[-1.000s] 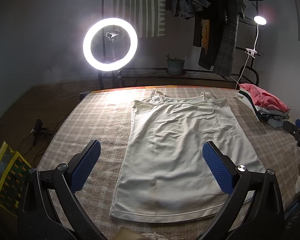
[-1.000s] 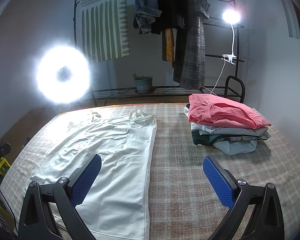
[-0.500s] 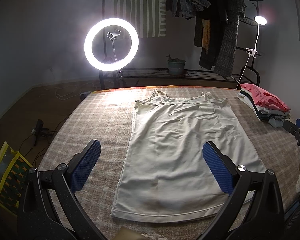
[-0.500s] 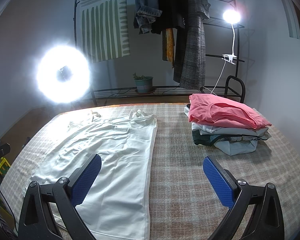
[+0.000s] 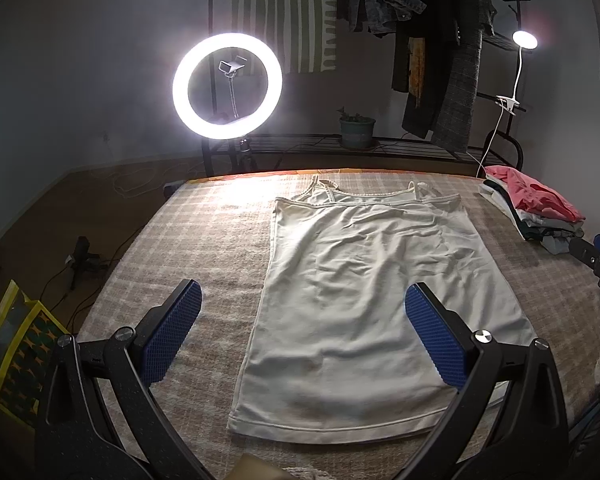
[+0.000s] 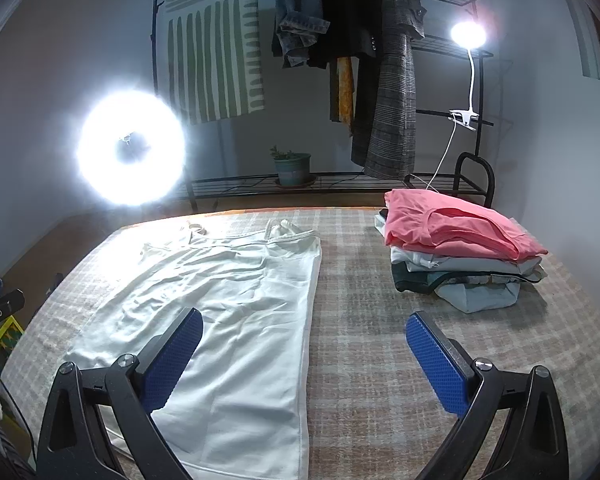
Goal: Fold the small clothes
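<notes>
A white strappy camisole [image 5: 364,288] lies flat on the checked table cover, straps at the far end, hem toward me. It also shows in the right wrist view [image 6: 228,312]. My left gripper [image 5: 300,332] is open and empty, held above the near hem, jaws astride the camisole's left half. My right gripper [image 6: 304,356] is open and empty, above the camisole's right edge. The right gripper's tip shows at the far right of the left wrist view [image 5: 598,258].
A stack of folded clothes with a pink top layer [image 6: 460,252] sits at the back right of the table [image 6: 372,288]. A ring light [image 5: 227,85], a clothes rack [image 6: 364,60] and a clip lamp [image 6: 468,36] stand behind the table. A yellow bag [image 5: 12,352] is on the floor, left.
The left wrist view has drifted slightly, so the camisole sits a little further right and lower in frame. Both grippers stay open and nothing was grasped.
</notes>
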The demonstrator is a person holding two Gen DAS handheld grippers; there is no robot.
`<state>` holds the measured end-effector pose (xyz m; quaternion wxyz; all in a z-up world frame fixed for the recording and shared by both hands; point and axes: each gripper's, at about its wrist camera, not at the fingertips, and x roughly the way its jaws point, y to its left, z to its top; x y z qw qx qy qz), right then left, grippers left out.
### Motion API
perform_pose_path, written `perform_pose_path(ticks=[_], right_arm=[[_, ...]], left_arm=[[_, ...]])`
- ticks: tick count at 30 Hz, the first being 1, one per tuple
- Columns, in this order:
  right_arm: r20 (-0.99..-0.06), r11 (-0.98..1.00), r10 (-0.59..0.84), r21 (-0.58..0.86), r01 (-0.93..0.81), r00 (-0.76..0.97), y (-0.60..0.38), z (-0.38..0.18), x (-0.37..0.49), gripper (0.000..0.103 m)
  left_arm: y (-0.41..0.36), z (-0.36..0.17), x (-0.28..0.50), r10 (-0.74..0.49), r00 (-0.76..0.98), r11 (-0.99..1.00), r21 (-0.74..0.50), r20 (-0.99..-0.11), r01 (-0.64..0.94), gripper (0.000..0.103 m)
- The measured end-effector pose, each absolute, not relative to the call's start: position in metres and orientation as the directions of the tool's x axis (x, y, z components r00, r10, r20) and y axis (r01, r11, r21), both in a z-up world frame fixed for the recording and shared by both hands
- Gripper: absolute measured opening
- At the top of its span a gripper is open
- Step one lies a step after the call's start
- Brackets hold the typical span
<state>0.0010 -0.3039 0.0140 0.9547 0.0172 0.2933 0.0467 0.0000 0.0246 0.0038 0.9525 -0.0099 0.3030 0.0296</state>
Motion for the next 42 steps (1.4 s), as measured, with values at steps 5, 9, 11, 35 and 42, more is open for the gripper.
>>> perform_pose_path(ticks=[5,9,11,35,42], right_arm=[[-0.557,0.994,0.109,0.065,-0.088,0.823,-0.301,0.016,0.002,0.103],[-0.569,0.992,0.124,0.076,-0.098,0.813,-0.295,0.018,0.006,0.103],[-0.582,0.990,0.138,0.089,-0.106,0.801,-0.292,0.018,0.009,0.102],[-0.704,0.851,0.466,0.191,-0.489,0.536,-0.133,0.052,0.124,0.071],[-0.762,0.823,0.495,0.257,-0.506,0.417,-0.077,0.029,0.178,0.066]], left_arm=[[0.026,-0.001,-0.001,0.064,0.811,0.997,0.006,-0.582,-0.074,0.103],[0.031,-0.005,-0.003,0.069,0.807,0.996,0.002,-0.586,-0.084,0.103],[0.039,-0.009,-0.004,0.057,0.806,0.996,-0.024,-0.590,-0.088,0.103],[0.107,-0.113,-0.014,-0.127,0.590,0.900,-0.342,-0.798,-0.269,0.057],[0.113,-0.128,-0.002,-0.161,0.556,0.884,-0.370,-0.815,-0.286,0.051]])
